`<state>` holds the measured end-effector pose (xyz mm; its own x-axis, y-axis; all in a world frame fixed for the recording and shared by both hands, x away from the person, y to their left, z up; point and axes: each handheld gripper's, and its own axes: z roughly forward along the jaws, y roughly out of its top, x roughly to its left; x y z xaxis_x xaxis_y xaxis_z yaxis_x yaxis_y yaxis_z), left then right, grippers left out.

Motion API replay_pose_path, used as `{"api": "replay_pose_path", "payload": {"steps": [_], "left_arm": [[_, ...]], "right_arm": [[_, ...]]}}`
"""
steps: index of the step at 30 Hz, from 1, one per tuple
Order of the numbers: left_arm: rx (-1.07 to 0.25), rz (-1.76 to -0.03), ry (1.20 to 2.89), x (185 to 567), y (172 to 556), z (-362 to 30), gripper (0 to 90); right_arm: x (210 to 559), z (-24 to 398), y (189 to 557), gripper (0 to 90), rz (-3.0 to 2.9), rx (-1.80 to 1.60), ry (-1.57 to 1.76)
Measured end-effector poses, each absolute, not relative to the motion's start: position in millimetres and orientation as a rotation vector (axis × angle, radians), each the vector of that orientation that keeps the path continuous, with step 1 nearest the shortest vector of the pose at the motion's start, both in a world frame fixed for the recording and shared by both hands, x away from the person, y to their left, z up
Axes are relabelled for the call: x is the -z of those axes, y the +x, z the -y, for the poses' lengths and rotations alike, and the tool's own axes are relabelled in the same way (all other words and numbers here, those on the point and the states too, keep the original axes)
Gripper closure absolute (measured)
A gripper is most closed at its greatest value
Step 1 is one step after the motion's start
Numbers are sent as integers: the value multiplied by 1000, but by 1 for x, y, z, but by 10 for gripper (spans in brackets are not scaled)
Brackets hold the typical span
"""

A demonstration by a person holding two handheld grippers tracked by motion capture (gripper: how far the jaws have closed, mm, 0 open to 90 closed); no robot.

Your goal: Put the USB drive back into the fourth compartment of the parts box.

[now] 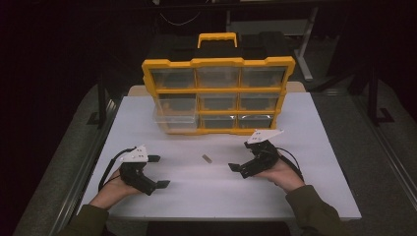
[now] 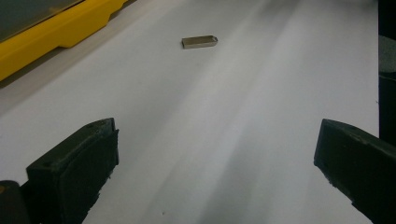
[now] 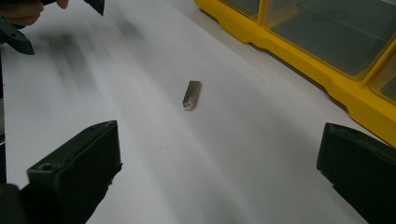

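dim room | table (image 1: pixel 314 147) lit from above | soft shadows | slight blur

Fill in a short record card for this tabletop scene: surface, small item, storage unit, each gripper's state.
surface: white table
small item: metal USB stick, lying flat between the grippers, untouched
storage unit: yellow drawer organizer, upright at the table's far side, bottom-left drawer pulled partly out
left gripper: jaws open, holding nothing
right gripper: jaws open, holding nothing
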<state>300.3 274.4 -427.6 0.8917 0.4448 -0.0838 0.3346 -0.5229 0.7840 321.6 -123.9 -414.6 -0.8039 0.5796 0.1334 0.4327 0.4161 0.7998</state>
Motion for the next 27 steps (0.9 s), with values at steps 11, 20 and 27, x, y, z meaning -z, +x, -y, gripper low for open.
{"api": "replay_pose_path", "payload": {"steps": [11, 20, 27], "left_arm": [[-158, -559, 2166, 427, 300, -275, 0], [-154, -562, 2160, 427, 300, -275, 0], [-153, -563, 2157, 427, 300, -275, 0]], "right_arm": [[412, 116, 326, 0, -2524, -1338, 887], [409, 110, 329, 0, -2532, -1342, 870], [407, 104, 333, 0, -2543, -1344, 861]]}}
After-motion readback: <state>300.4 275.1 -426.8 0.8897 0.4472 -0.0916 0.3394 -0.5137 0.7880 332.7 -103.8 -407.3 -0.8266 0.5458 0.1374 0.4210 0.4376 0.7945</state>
